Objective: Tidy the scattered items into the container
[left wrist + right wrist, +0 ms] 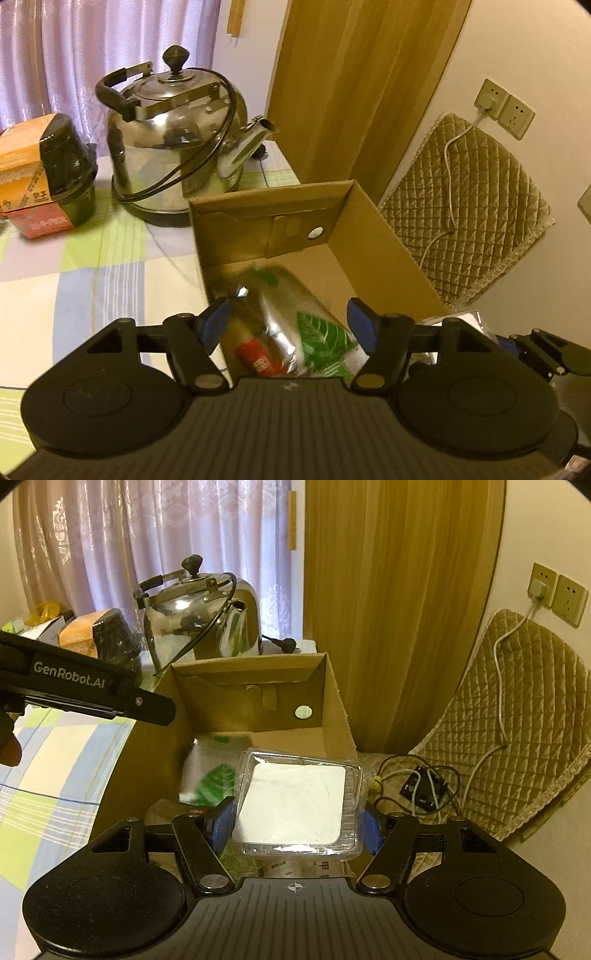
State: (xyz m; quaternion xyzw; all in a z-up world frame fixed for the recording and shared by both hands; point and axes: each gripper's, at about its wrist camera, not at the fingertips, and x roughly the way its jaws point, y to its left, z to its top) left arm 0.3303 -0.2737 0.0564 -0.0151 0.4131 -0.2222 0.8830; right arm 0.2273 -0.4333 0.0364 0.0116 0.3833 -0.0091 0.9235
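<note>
Left wrist view: my left gripper (288,325) hangs over the cardboard box (380,243), jaws spread wide and holding nothing. Below them a silver packet with a green leaf print (295,314) lies in the box, its image blurred, beside a smaller item with a red label (258,360); I judge both already stowed.

Right wrist view: my right gripper (295,829) has its blue pads (221,829) closed against the sides of a clear plastic clamshell with a white insert (295,805), held above the near part of the box; this item is not yet put down. Printed packaging shows just under it, too hidden to identify.

On the checked tabletop (74,266), a steel kettle (173,147) and an orange-and-black package (40,166) stand behind the box. I cannot tell whether they count as scattered items, so the remaining work is uncertain beyond lowering the clamshell.
</note>
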